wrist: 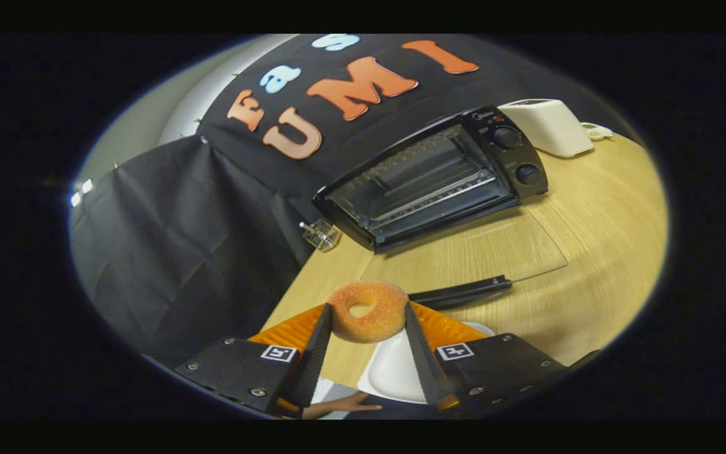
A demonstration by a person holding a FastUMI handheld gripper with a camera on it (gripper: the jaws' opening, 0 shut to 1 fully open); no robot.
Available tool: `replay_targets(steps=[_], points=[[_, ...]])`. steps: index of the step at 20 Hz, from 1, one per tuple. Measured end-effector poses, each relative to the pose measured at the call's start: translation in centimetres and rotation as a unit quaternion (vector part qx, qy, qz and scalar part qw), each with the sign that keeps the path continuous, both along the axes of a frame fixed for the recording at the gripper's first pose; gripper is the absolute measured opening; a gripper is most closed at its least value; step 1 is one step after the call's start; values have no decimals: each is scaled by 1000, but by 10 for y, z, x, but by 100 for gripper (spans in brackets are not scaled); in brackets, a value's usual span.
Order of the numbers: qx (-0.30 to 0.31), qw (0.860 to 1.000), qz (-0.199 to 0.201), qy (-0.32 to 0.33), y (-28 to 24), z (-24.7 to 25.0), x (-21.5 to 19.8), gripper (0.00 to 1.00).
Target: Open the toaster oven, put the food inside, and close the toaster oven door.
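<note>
Gripper view. Gripper [368, 328] fingers clamped on a donut [368, 311], one finger against each side; ring-shaped, sugar-grained crust, orange-pink, hole facing the camera. The donut is held above a plate [394, 372], white, smooth, glossy, which lies between and under the fingers. A hand [338, 407] shows just behind the plate, near the finger bases.

Beyond the fingers: an oven [435, 176], black metal box, door [483, 252] swung fully down and lying flat on the table. The door is clear glass, wood grain visible through it, with a dark bar handle [460, 291] along its near edge, just ahead of the donut. Inside the oven, a wire rack [426, 183] and ribbed side rails. Two round knobs [517, 154], one above the other, on the panel at the oven's right.

Past the oven, a toaster [549, 126], white, rounded, smooth plastic. Beside the oven's left corner, a small clear faceted object [320, 234], which I cannot identify.

Surface: table [596, 252], light wood, fine straight grain. Room: black cloth wall [174, 239], creased and draped, with a pale panel [149, 120] behind it.
</note>
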State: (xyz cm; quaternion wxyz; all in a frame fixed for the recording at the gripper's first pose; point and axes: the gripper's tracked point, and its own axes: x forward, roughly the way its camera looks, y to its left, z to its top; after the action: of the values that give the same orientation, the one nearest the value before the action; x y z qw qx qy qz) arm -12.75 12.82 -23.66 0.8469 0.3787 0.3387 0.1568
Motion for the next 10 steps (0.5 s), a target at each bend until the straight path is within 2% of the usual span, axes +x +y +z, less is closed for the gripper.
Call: replay_targets(steps=[5,10], points=[[85,994,-75,2,-3,17,60,66],[126,983,-136,15,-16,5,112,65]])
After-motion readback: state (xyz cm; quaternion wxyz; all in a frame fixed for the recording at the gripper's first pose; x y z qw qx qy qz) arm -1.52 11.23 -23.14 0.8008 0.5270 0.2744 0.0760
